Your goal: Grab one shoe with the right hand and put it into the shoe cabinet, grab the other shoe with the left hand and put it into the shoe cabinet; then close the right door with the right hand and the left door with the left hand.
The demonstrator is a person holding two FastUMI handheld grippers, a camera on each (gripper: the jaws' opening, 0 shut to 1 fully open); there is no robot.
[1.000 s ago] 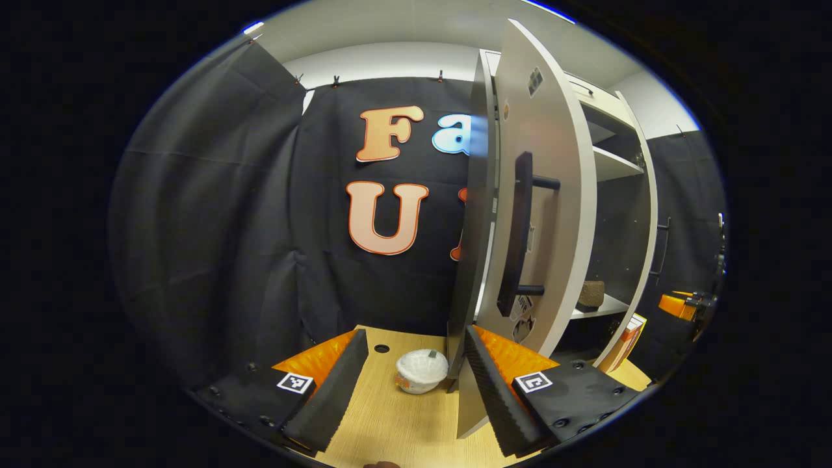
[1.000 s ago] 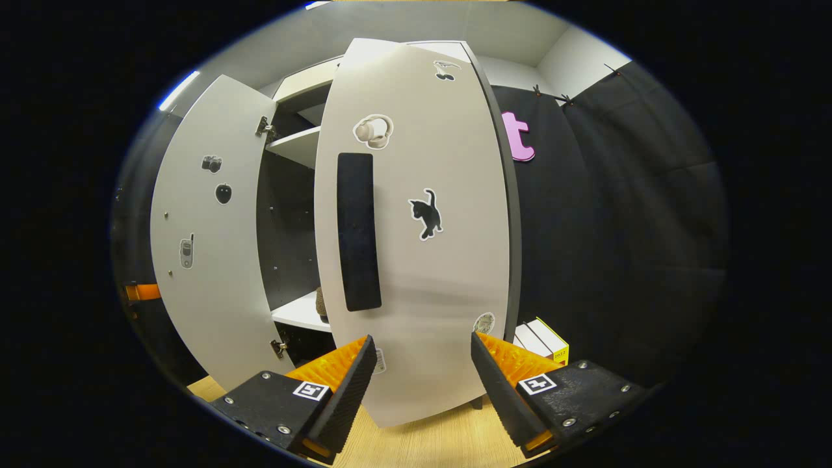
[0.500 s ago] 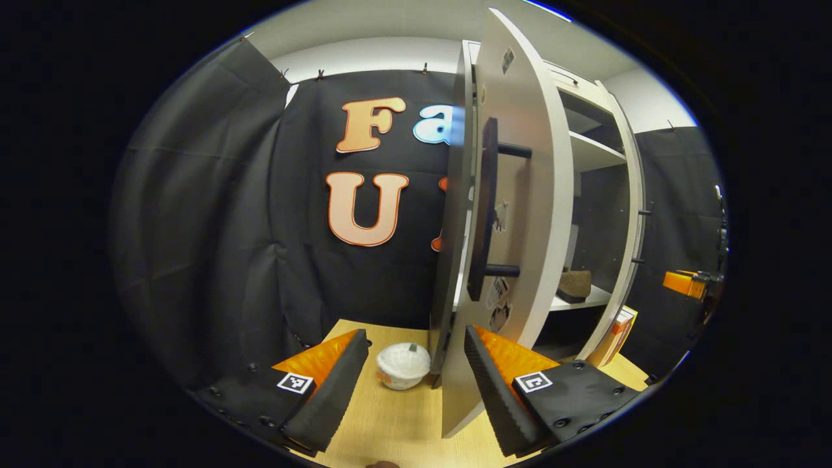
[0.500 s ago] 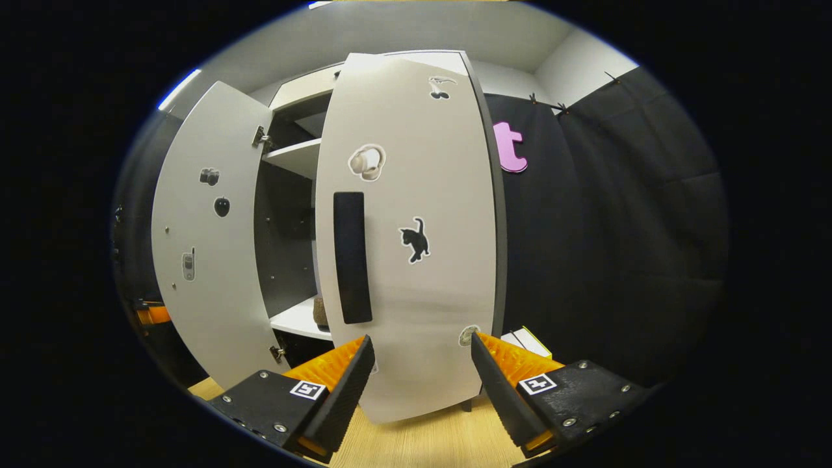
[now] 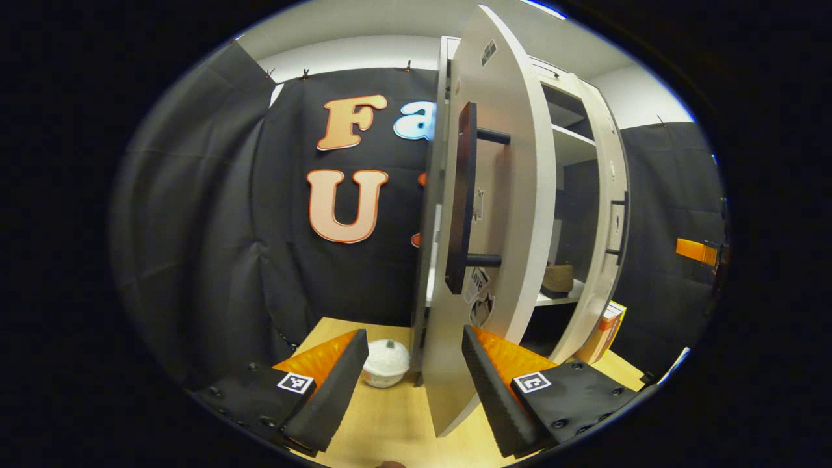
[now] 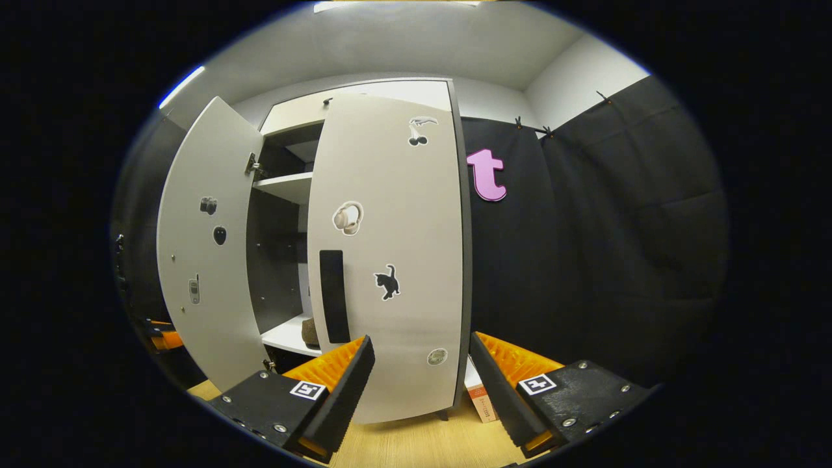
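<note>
My right gripper is open, holding nothing, facing the right door, which looks nearly shut. My left gripper is open too, with the left door edge-on just ahead, wide open. A shoe sits on the cabinet shelf. To finish well, I should push flat on the left door's outer face, clear of its handle, and swing steadily. Compared with a second ago, the right door has swung further closed and sits farther from my right gripper.

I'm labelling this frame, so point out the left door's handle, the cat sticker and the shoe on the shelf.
left door's handle [image 5: 461, 201], left gripper view, bar's middle
cat sticker [image 6: 388, 283], right gripper view, body
shoe [image 5: 558, 279], left gripper view, upper
</note>
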